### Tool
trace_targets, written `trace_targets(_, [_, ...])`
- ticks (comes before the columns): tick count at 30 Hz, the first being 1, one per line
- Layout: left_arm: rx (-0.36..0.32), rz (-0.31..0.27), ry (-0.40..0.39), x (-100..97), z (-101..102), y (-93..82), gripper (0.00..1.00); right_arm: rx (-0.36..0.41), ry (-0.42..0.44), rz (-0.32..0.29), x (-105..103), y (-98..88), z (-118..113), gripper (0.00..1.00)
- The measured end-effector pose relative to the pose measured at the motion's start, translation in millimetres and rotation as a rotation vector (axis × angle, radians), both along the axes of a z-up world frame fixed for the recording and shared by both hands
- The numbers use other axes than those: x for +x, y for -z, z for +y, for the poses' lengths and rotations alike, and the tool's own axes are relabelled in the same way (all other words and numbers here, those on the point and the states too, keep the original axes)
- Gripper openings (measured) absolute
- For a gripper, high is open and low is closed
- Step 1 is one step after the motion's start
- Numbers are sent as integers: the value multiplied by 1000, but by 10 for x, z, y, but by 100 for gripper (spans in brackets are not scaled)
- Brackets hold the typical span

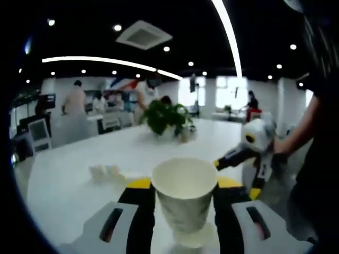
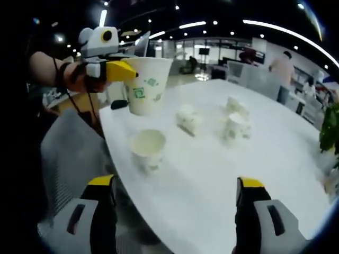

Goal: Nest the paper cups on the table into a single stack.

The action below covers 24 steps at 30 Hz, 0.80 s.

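Jaws of my left gripper [image 1: 185, 211] clamp a paper cup [image 1: 185, 191] upright between them; in the right gripper view I see that same gripper raised above the near corner of the table [image 2: 222, 174], the cup hanging clear of the surface. My right gripper [image 2: 176, 211] stands spread wide with nothing between its yellow-tipped jaws, hovering over the table's near edge. Just ahead of it another cup [image 2: 148, 149] stands upright, mouth open, close to that edge and roughly below the held cup. Farther in, three more cups [image 2: 233, 124] lie or stand loosely grouped — I cannot tell which are tipped over. Between the upright cup and that group the white tabletop is bare, and more bare surface stretches toward the far end. In the left gripper view some small pale things [image 1: 106, 172] sit on the table to the left of my held cup — too blurred to name — and a potted plant [image 1: 167, 117] stands farther back near the middle. A chair [image 2: 69, 159] sits just off the near edge.
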<state>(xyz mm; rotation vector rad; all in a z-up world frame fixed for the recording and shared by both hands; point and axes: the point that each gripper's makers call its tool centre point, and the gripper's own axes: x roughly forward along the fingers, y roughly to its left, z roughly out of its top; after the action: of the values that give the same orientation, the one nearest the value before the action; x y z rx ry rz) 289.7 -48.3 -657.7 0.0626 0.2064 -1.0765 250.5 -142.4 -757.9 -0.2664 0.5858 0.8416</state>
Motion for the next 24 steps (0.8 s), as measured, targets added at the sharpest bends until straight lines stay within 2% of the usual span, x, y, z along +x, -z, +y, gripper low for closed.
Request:
trace_targets(5, [0,14,8,-38,-18,112,42,-4,-3,6,-7,7,-7,91])
trace_targets(6, [8,3,18,-53,-33,147,42,-5,-3,7,-7,8,-10,91])
trace_targets(13, [19,22,67,-111,-103,345,41,-8,-5,13,-18,10,-17,91])
trace_targets(15, [24,39,72,-107,-104,431,41,-12,-7,14,-22,11,-16,91])
trace_targets(19, [24,48,60,-105,-94,491,41,-13,-6,13,-20,-5,-17,91])
trace_targets(20, [14,71,59,-114,-100,519,41,-14,-6,14,-20,-4,-20,91])
trace_targets(24, [18,78,76,-147,-127,604,41,-19,-6,14,-25,-2,-29,91])
